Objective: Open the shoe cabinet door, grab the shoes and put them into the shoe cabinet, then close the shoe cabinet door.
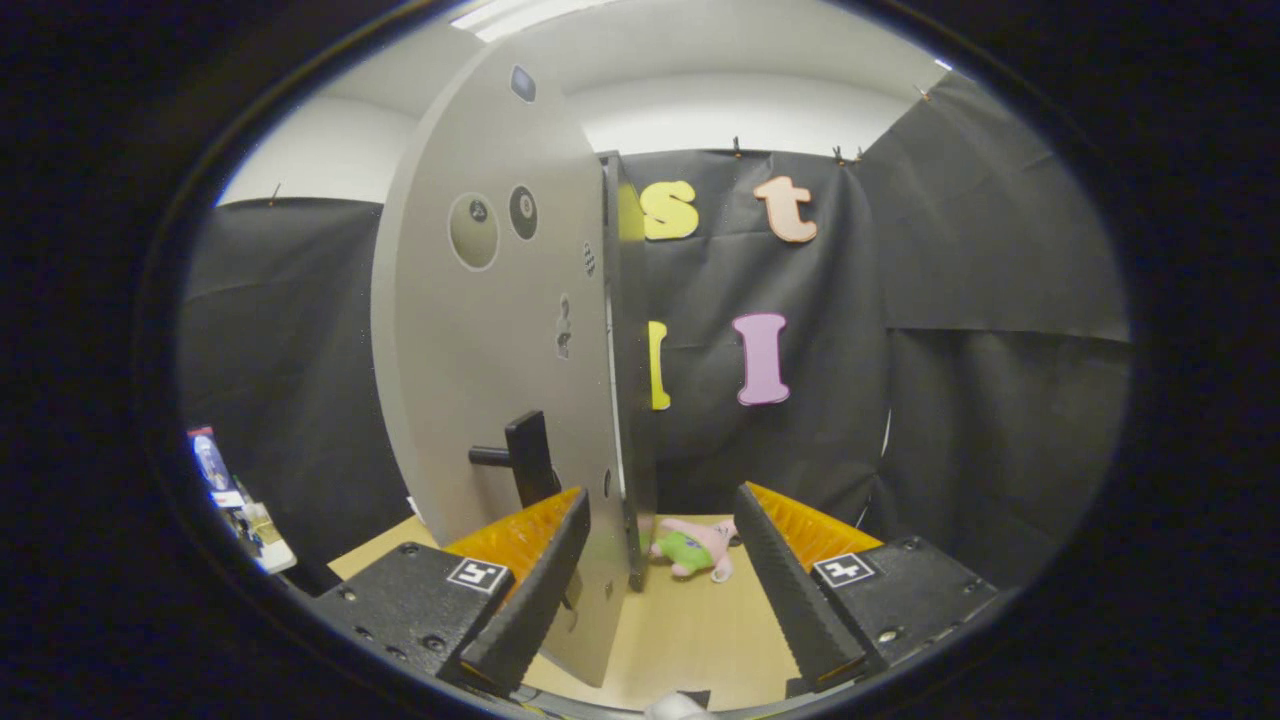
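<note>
A tall grey cabinet door (480,360) stands swung out, edge-on toward me, with round stickers on its face. A black lever handle (520,458) juts from its lower part, just above my left finger. My gripper (660,520) is open, and the door's free edge (625,400) stands between the fingers, closer to the left one. Neither finger visibly presses on the door. The cabinet's inside is hidden behind the door.
A pink and green plush toy (695,548) lies on the wooden tabletop (690,630) just beyond the fingers. Black cloth walls close off the back and right. Small items sit on a white ledge (250,525) far to the left.
</note>
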A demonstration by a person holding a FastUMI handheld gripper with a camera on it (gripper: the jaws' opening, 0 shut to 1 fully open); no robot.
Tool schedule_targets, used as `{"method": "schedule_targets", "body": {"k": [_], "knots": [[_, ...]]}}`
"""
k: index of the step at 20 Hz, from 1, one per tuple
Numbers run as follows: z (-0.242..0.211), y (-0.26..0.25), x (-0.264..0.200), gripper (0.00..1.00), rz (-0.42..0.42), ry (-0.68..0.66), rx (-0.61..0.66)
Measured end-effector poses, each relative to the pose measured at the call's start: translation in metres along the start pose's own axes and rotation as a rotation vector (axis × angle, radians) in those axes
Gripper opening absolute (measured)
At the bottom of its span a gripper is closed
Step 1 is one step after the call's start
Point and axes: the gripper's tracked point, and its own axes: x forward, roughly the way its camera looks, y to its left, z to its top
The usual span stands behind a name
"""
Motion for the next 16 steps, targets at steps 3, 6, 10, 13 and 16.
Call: {"method": "schedule_targets", "body": {"k": [3,6,10,13,16], "knots": [[0.000,0.007,-0.002,0.96,-0.021,0.000,0.004],[0.001,0.018,-0.001,0.96,-0.051,-0.007,-0.001],[-0.004,0.062,-0.004,0.96,-0.106,-0.014,0.002],[-0.008,0.096,0.004,0.96,-0.109,-0.013,0.024],[-0.009,0.134,0.016,0.96,-0.096,-0.015,0.026]]}}
